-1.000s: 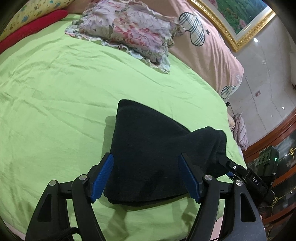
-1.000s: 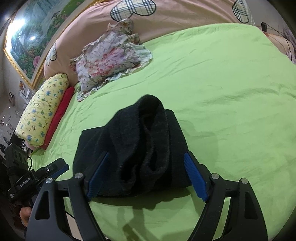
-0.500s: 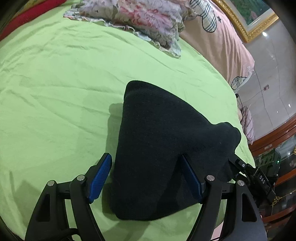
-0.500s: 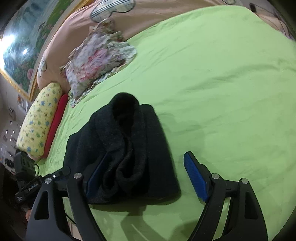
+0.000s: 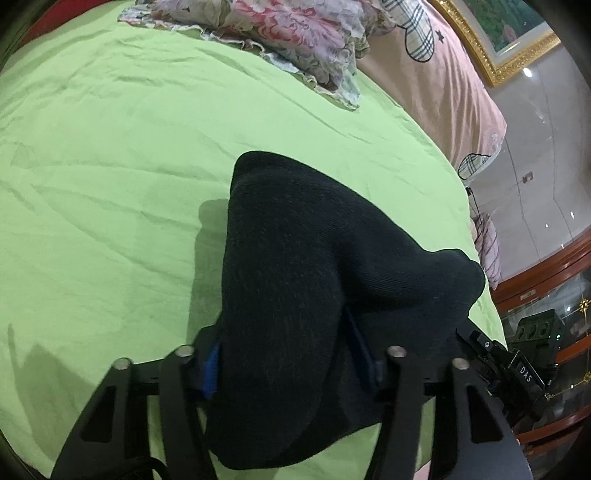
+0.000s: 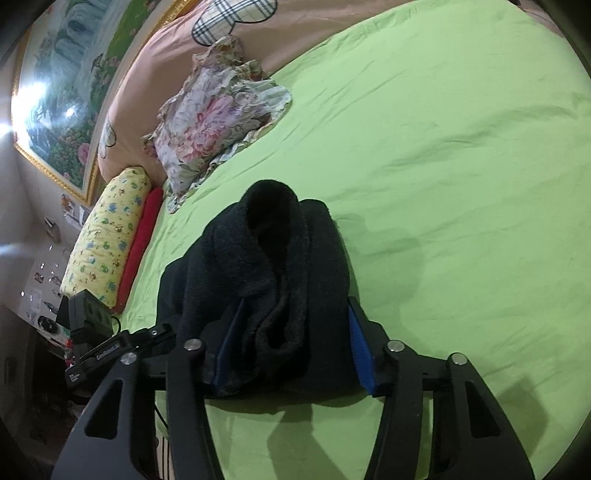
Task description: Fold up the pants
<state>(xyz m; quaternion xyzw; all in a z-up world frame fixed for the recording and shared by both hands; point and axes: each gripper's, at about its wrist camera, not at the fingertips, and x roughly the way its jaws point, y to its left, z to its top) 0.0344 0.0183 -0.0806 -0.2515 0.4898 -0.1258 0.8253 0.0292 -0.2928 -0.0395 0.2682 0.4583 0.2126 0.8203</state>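
The black pants [image 5: 303,280] lie bundled on the green bed sheet [image 5: 110,155], near the bed's front edge, and both grippers have hold of them. In the left wrist view the left gripper [image 5: 288,365] sits at 6 o'clock; its jaws have just been closing and now press a thick fold of the dark cloth between the blue pads [image 5: 211,373], one pad half buried, the other almost hidden by the fabric. The bundle bulges over the fingers and blocks most of the sheet straight ahead. The other gripper shows at about 4 o'clock as a black bar poking out from under the cloth.

In the right wrist view the right gripper [image 6: 293,354] is also at 6 o'clock. Its jaws have likewise just been closing, and the blue pads squeeze the near end of the pants [image 6: 273,280], which rise into a rolled, fuzzy hump toward 12 o'clock. The left gripper shows at 8 o'clock, at the bundle's far side.

Around the pants, the sheet is wrinkled but bare. A flowered pillow [image 6: 214,122] lies at 11 o'clock, well apart from the pants, against a pink headboard cover with plaid hearts [image 6: 236,18]. A yellow patterned bolster [image 6: 107,229] and a red roll [image 6: 142,240] just beside it lie at 9 to 10 o'clock along the bed's edge. A gold-framed landscape painting [image 6: 62,96] hangs behind. In the left view a reddish wooden cabinet [image 5: 546,280] stands at 3 to 4 o'clock beyond the bed.
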